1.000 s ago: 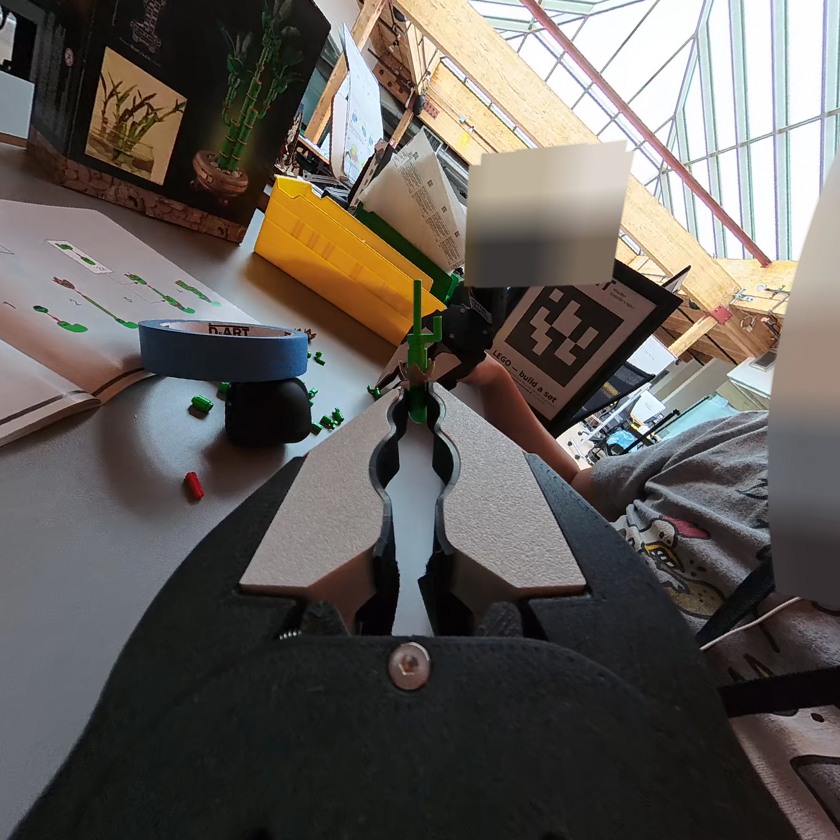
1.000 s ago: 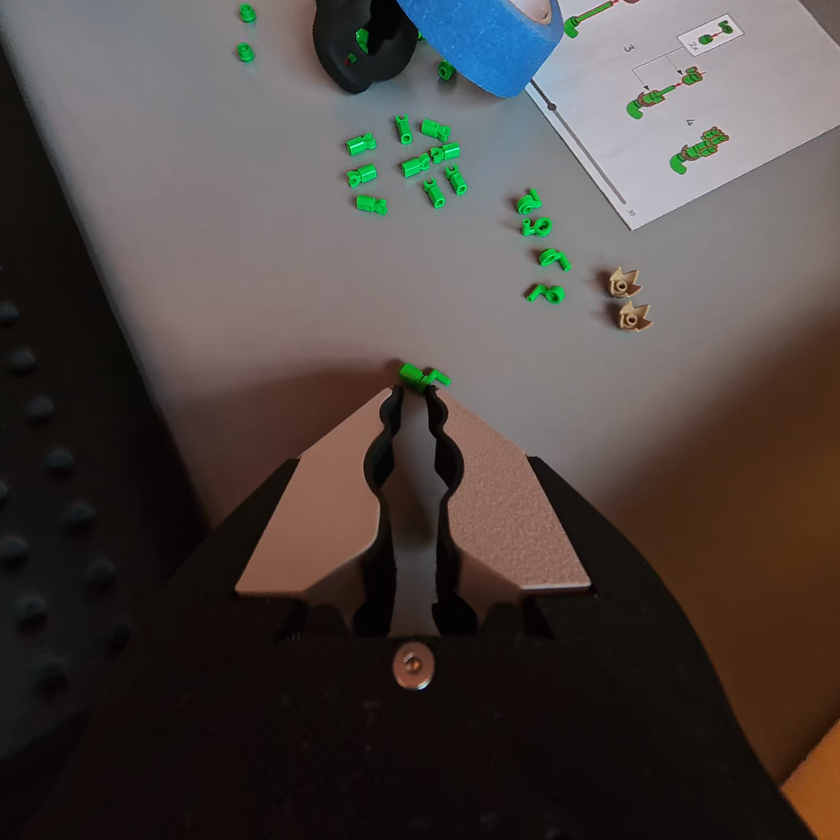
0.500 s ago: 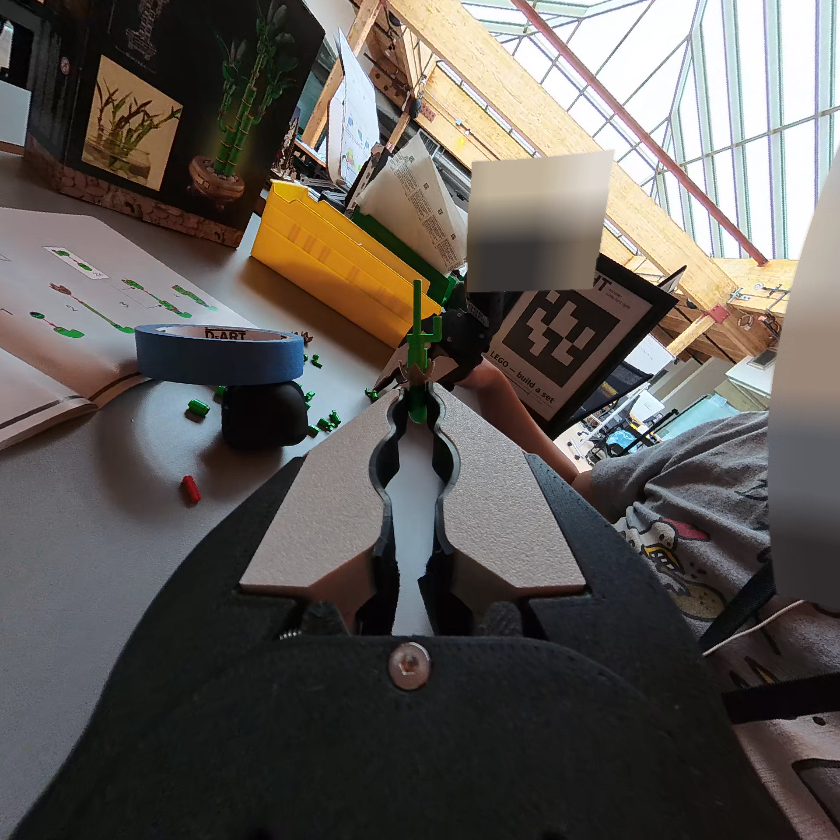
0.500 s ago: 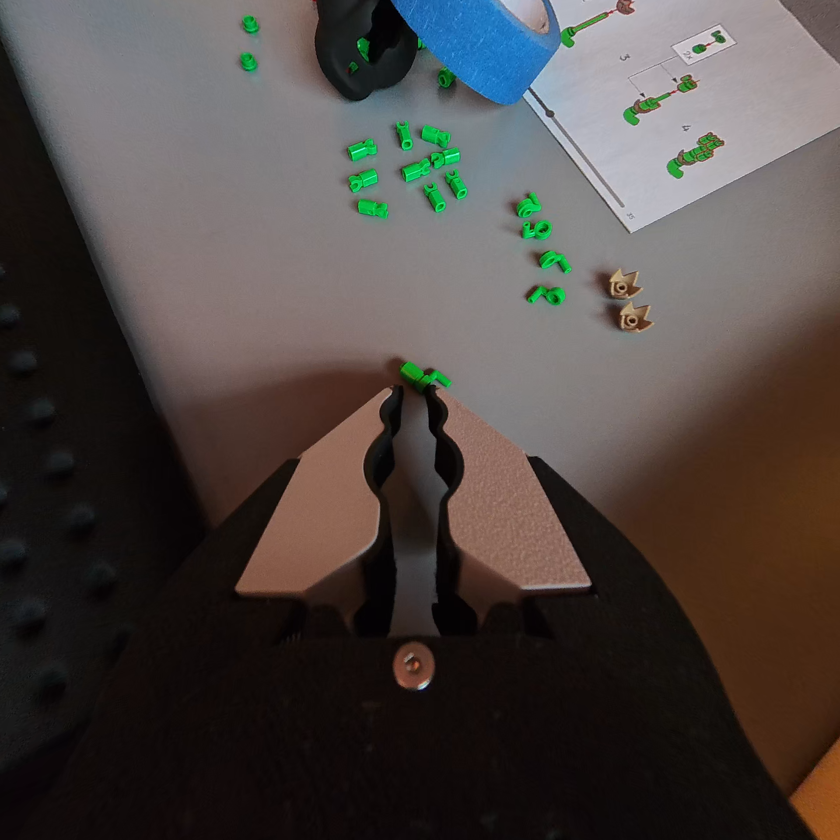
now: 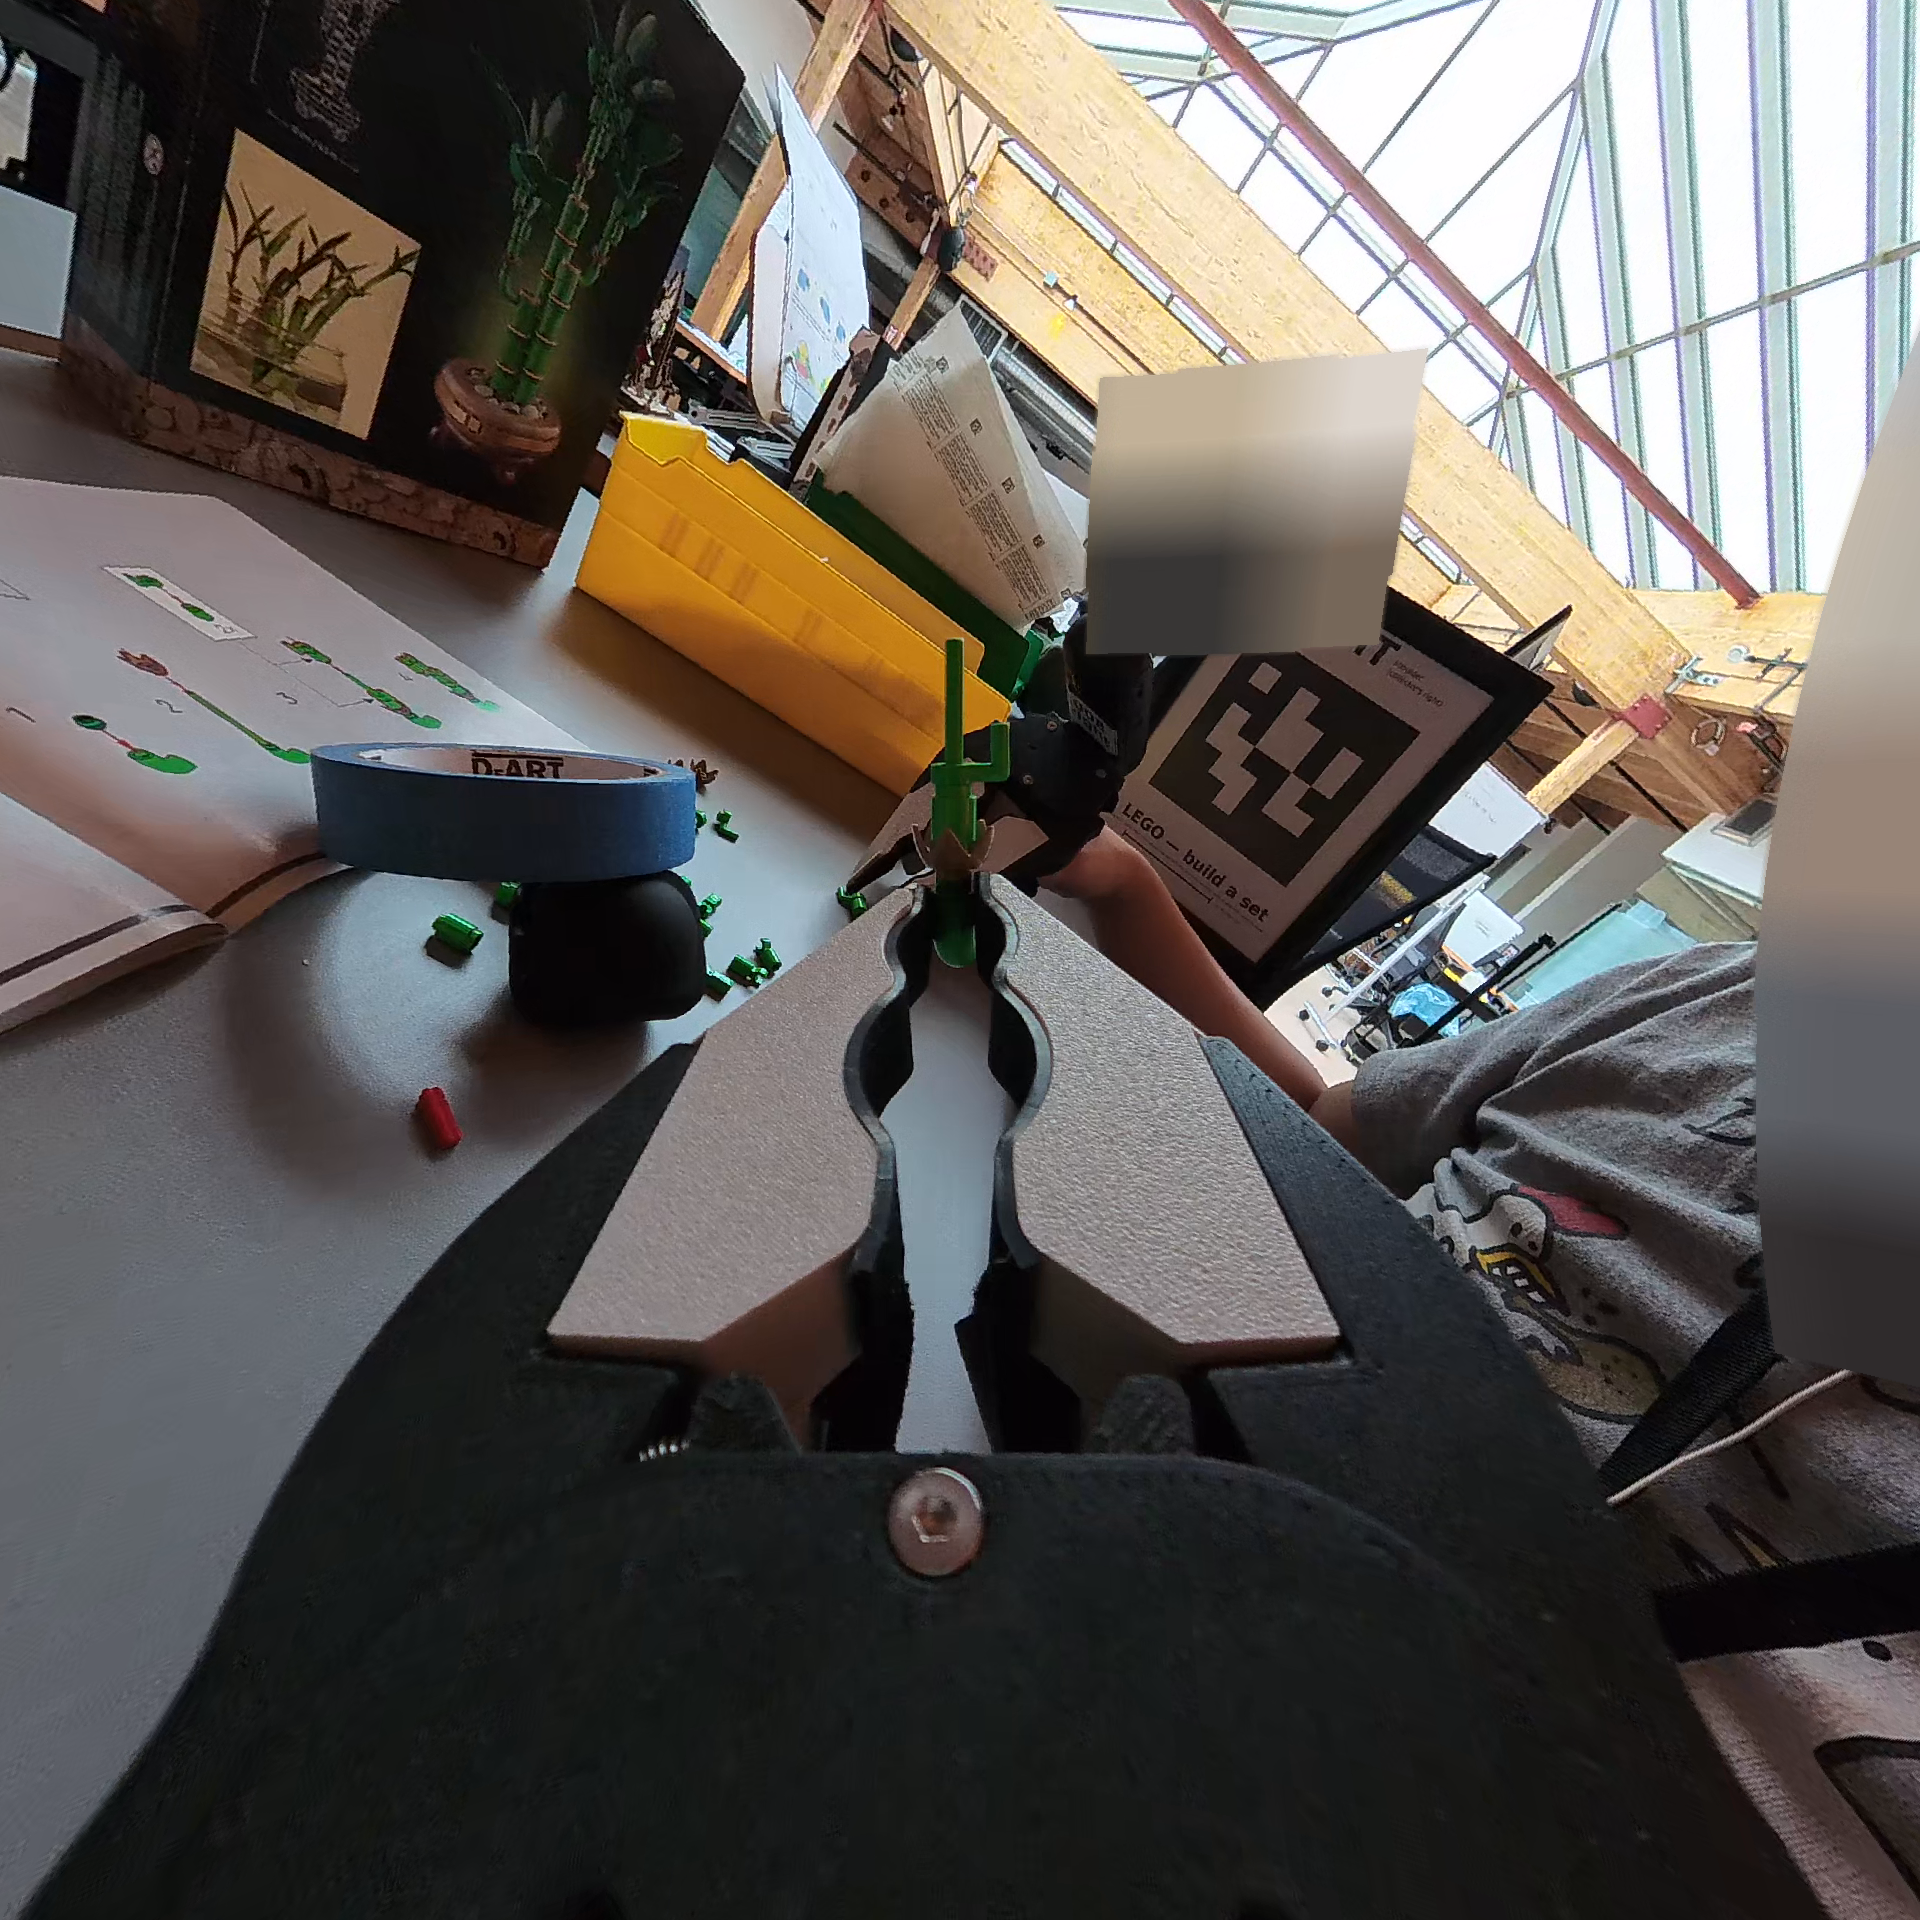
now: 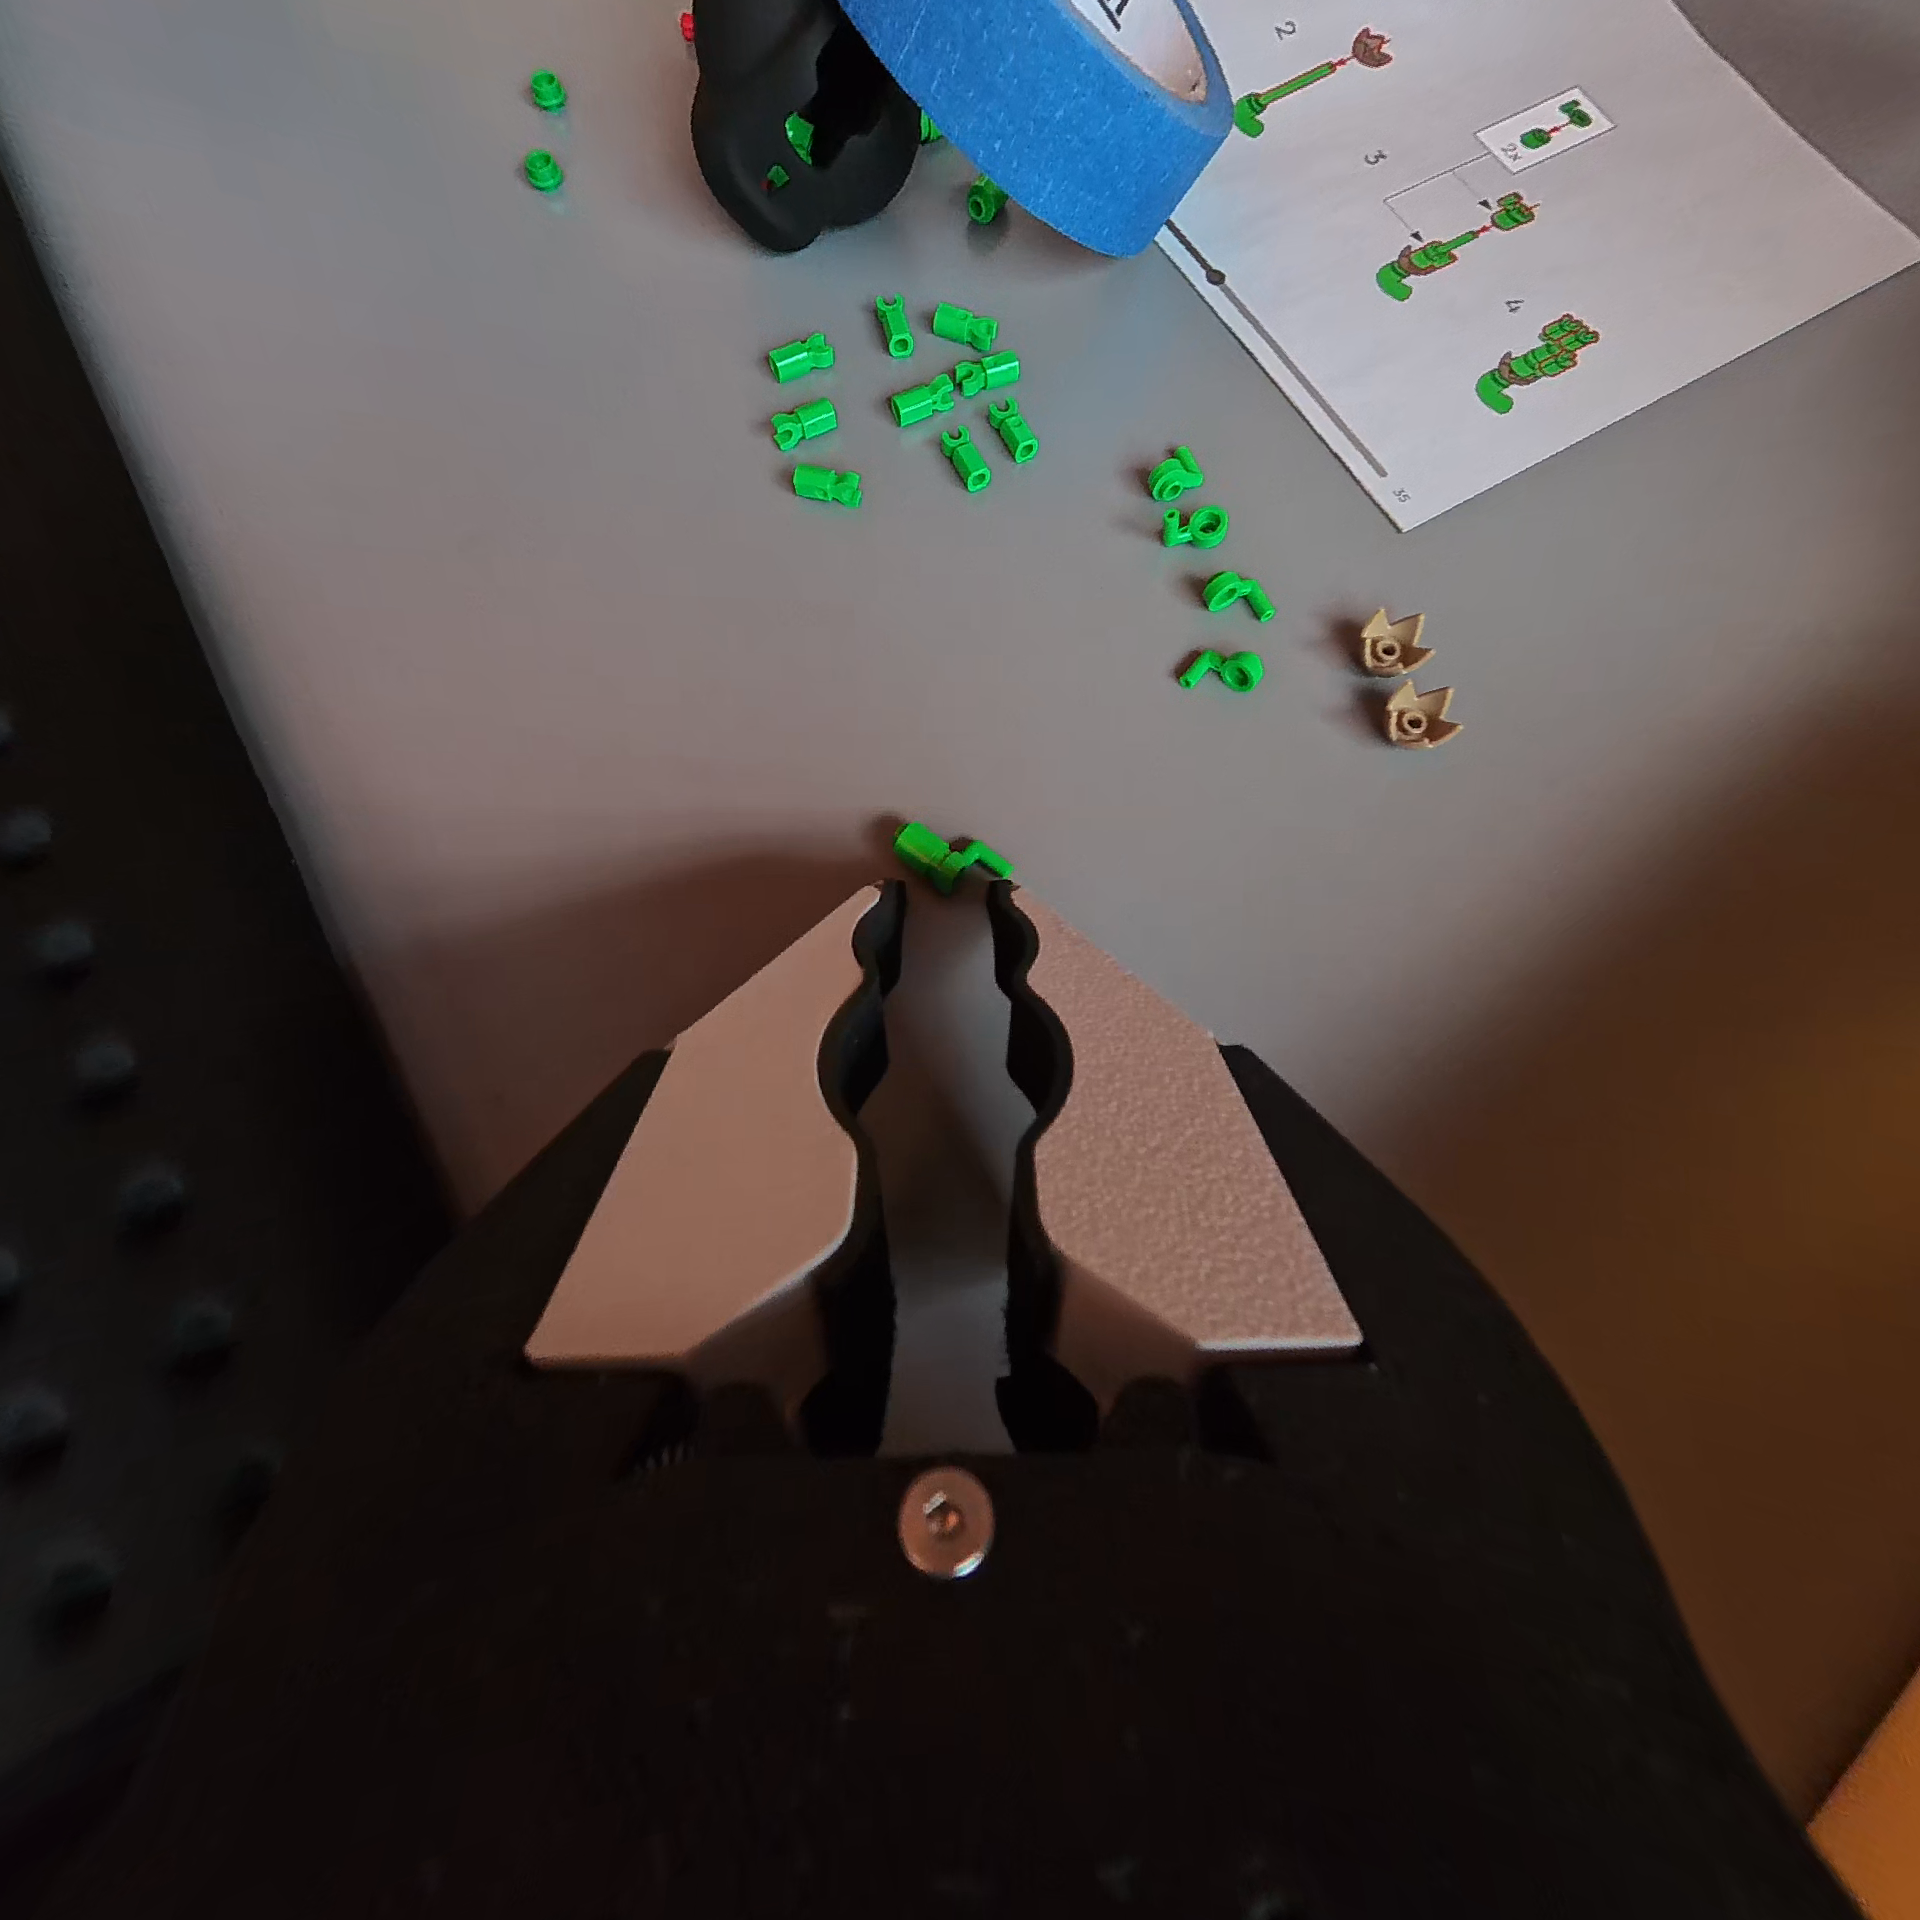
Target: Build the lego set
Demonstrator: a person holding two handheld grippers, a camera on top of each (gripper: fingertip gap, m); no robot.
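My left gripper (image 5: 951,906) is shut on the base of a thin green stem assembly (image 5: 956,769) with a tan crown piece on it, held upright above the grey table (image 5: 208,1299). My right gripper (image 6: 945,896) is shut on a small green clip piece (image 6: 951,857) at its tips, above the table's near edge. It also shows in the left wrist view (image 5: 1049,790), just behind the stem. Several loose green clip pieces (image 6: 904,400), several green curled pieces (image 6: 1210,566) and two tan crown pieces (image 6: 1403,675) lie on the table.
A blue tape roll (image 6: 1039,114) leans on a black lump (image 6: 800,156) beside the open instruction booklet (image 6: 1558,260). A red piece (image 5: 437,1117), a yellow bin (image 5: 769,613), the set's box (image 5: 395,239) and a marker board (image 5: 1299,769) stand farther off. A person in grey (image 5: 1558,1195) sits right. My right fingertips sit around 25 cm from my left ones.
Both grippers have drifted slightly while keeping hold of their pieces. In the right wrist view the table pieces have slid a little down the frame. Nothing was let go.
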